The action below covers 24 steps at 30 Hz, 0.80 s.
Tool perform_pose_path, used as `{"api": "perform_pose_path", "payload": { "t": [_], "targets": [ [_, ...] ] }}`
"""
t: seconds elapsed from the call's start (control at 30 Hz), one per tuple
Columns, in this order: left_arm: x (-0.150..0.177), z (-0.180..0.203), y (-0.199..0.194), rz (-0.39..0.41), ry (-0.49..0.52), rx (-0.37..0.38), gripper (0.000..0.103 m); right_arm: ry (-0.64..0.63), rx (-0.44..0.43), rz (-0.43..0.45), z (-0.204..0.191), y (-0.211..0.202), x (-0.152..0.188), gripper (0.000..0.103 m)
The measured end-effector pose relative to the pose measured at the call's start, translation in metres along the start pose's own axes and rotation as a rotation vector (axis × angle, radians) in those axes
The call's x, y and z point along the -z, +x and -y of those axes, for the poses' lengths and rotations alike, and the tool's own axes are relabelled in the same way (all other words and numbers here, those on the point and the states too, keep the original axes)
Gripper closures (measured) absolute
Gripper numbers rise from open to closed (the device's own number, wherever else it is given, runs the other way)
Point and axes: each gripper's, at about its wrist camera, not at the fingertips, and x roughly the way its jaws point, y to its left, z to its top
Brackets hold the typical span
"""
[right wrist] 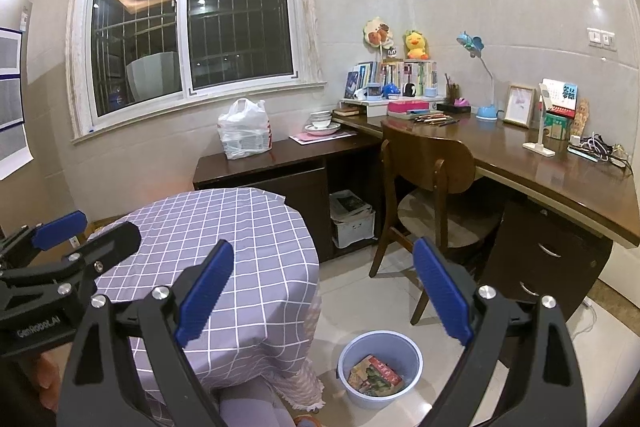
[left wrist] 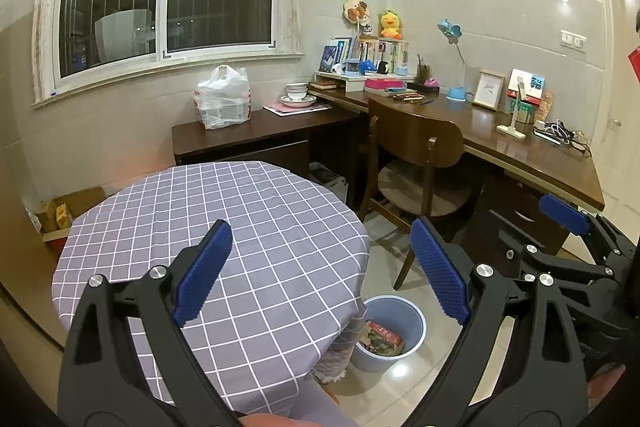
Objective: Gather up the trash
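A: Report the largest items first.

B: The round surface (left wrist: pixel 208 227), draped in a grey checked cloth, fills the foreground and shows no loose items on its visible top. Behind it, a long dark corner desk (right wrist: pixel 540 163) runs along the tiled wall, with a wooden chair (right wrist: pixel 432 163) tucked against it.

A: Location of the task item?

B: The blue bin (right wrist: pixel 380 379) stands on the floor just beside the draped edge of the round surface, between it and the chair. That position looks chosen so litter can be dropped straight off the edge. Inside lies a flattened printed carton (right wrist: pixel 374 375), resting against the bin floor.

A: State of each claw?

B: The left claw (left wrist: pixel 320 271) is spread wide and grips nothing; it hovers above the near part of the round surface. The right claw (right wrist: pixel 324 295) is likewise spread wide and empty, aimed over the bin. Both appear held open and raised in readiness.

A: Remaining candidates?

B: A knotted white plastic bag (left wrist: pixel 222 99) sits on the low end of the desk. Whether it counts as trash cannot be determined.
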Motion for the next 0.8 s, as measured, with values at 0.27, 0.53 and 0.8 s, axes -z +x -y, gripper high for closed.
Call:
{"api": "perform_pose_path", "payload": {
  "t": [0.27,0.53,0.8],
  "targets": [
    [0.0,-0.002,0.0,0.003,-0.009,0.002,0.014,-0.001,-0.008,-0.003,-0.001,0.001,0.0,0.013],
    [0.002,-0.002,-0.003,0.002,-0.014,0.015,0.014,0.001,-0.024,-0.017,-0.001,0.003,-0.001,0.013],
    [0.001,-0.001,-0.01,0.021,-0.008,0.018,0.014,-0.003,-0.028,-0.007,-0.001,0.001,-0.002,0.013]
  ]
}}
